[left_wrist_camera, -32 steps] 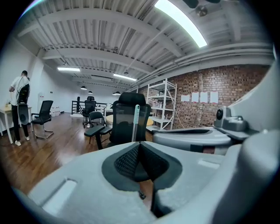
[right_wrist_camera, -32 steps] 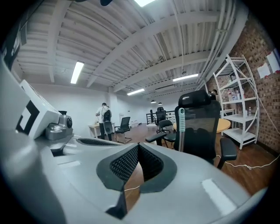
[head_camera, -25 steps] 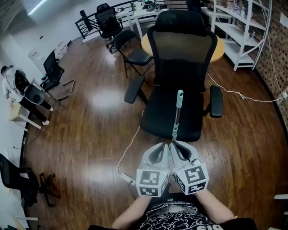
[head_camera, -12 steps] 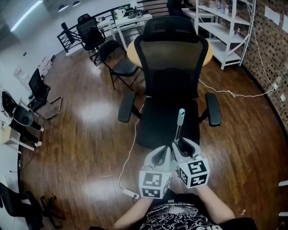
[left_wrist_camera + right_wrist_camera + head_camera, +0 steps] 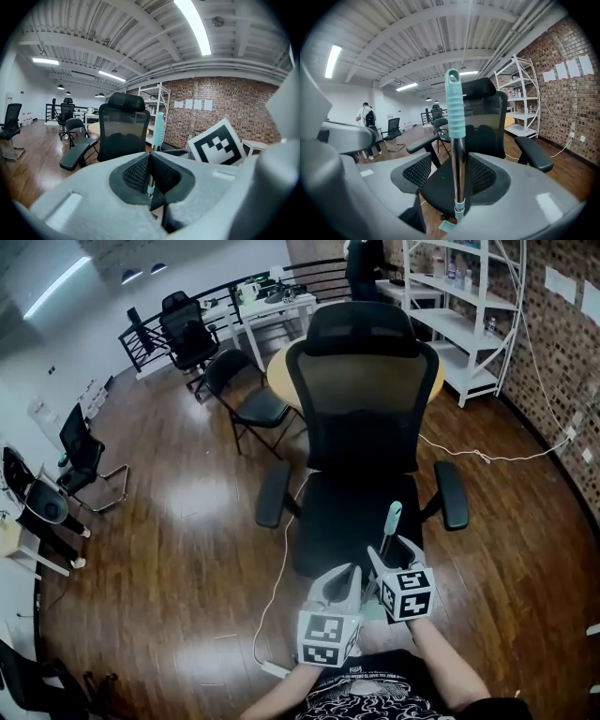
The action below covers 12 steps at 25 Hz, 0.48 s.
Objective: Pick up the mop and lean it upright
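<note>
Grey left gripper (image 5: 352, 571) and right gripper (image 5: 391, 550) bear black-and-white marker cubes (image 5: 406, 594); black shirt (image 5: 361, 696) with white swirls.

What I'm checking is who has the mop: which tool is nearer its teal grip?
Right. The right tool is just below the teal grip, its jaws just opened, the pole loose between them. The left tool is lower and leftward, shut on the pole.

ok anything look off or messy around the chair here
Mostly tidy. A loose white cable snakes across the wood floor past the office chair toward the person, which looks like a trip hazard. The mop handle stands upright, and nothing looks spilled.
</note>
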### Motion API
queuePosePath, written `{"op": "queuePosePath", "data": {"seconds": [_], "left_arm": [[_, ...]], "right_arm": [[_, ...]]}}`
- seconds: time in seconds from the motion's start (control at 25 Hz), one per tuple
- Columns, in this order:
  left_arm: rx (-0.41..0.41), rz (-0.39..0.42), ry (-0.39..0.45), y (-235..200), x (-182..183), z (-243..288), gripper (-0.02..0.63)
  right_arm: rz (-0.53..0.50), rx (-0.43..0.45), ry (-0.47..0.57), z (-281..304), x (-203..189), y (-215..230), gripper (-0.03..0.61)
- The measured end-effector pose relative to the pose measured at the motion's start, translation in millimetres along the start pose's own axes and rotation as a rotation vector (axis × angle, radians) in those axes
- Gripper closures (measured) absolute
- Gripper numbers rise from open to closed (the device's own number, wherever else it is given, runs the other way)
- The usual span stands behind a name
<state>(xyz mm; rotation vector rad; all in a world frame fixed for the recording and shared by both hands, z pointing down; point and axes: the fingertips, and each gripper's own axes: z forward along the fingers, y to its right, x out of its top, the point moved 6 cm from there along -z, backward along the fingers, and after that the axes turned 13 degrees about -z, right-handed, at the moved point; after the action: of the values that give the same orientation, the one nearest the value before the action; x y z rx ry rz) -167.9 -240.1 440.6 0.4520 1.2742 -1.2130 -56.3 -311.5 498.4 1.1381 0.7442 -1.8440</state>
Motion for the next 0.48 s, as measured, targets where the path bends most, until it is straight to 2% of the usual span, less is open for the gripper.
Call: {"op": "queuePosePath", "data": {"seconds": [0.24, 0.32, 0.4, 0.48], "left_arm": [[-0.012, 0.004, -0.002, -10.9, 3.5, 6.2, 0.611], [-0.012, 0.005, -0.001, -14.2, 5.2, 8.7, 0.611], [-0.009, 0.002, 0.002, -17.5, 6.5, 10.6, 0.611], [-0.004, -0.005, 0.003, -20.8, 6.9, 12.2, 0.611]], "right_arm": [[-0.022, -0.029, -0.049, 29.0, -8.7, 8.5, 0.347], [-0.026, -0.043, -0.055, 34.9, -8.8, 13.0, 0.387], [-0.035, -0.052, -0.056, 37.6, -8.2, 16.2, 0.500], [-0.042, -0.049, -0.050, 38.2, -8.3, 17.0, 0.500]]}}
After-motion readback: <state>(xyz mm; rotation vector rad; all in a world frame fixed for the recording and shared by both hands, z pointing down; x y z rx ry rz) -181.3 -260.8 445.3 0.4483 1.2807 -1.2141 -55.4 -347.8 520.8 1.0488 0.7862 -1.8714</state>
